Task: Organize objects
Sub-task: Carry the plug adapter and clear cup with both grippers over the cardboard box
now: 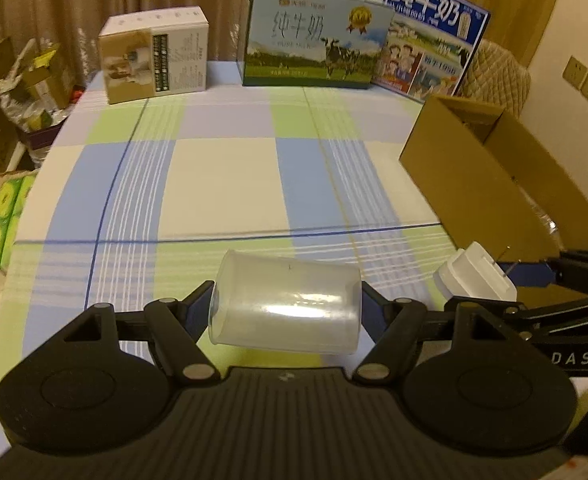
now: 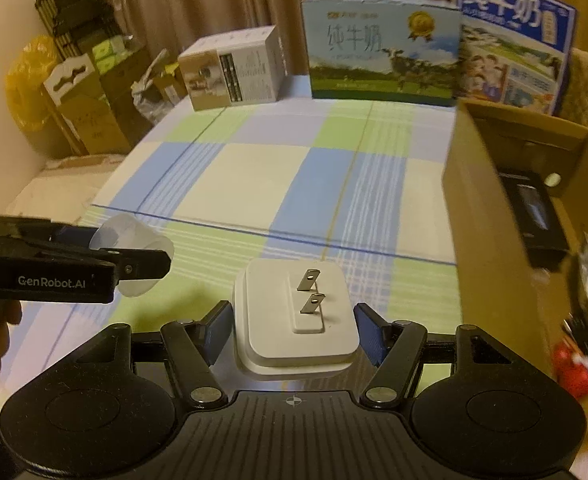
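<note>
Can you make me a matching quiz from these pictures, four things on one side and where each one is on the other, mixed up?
Things:
1. clear cup
2. white plug
3. cardboard box
4. milk carton with cow

Places:
A. standing at the table's far edge
B. in the left gripper
C. open, on the right side of the table
D. in the right gripper

Pairs: 1-B, 2-D, 3-C, 4-A

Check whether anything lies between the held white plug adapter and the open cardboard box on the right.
Nothing visible does. The right gripper holds the plug adapter beside the cardboard box; only bare checked tablecloth shows between them, though the box's near wall must be cleared.
</note>
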Tool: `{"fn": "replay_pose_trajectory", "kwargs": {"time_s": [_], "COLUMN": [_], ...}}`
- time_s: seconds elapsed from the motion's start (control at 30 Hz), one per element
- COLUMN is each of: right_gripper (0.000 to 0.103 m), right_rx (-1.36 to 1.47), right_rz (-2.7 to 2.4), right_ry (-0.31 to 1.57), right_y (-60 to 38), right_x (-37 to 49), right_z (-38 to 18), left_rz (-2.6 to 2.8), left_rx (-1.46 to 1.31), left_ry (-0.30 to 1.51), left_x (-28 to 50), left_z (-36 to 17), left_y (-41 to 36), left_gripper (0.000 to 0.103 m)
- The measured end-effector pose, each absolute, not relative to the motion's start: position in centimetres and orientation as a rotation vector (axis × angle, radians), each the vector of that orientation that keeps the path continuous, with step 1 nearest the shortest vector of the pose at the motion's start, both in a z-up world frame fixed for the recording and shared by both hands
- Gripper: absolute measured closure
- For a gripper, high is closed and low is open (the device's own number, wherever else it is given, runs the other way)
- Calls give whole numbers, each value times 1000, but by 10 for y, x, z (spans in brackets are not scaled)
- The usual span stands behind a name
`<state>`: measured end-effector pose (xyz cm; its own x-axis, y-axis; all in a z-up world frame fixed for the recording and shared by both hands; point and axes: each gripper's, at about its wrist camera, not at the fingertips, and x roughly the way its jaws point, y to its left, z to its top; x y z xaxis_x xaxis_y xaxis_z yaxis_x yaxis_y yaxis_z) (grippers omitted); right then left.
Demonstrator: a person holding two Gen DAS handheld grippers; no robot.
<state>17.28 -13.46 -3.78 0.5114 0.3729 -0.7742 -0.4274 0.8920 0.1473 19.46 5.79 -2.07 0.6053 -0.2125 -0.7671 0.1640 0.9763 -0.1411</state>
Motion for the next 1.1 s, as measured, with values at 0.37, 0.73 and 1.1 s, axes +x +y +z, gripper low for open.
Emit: {"fn": "replay_pose_trajectory", "kwargs": {"time_s": [0.37,0.73,1.1], "right_gripper": [40,40,40], "right_rx": [-54,-50,-40], "right_rz": [449,435,365], "right_ry": [881,882,904], "right_y": [-158,-178,-220], "right_x": [111,71,49], "right_z": [-7,-6,-16], "left_rz": [-178,-141,-169], "left_rx": [-127,-180,-159], "left_ry": [858,854,878], "left_x": [113,73,54], "left_z": [4,9,1], "left_y": [37,30,3], "left_gripper": [33,33,33]}}
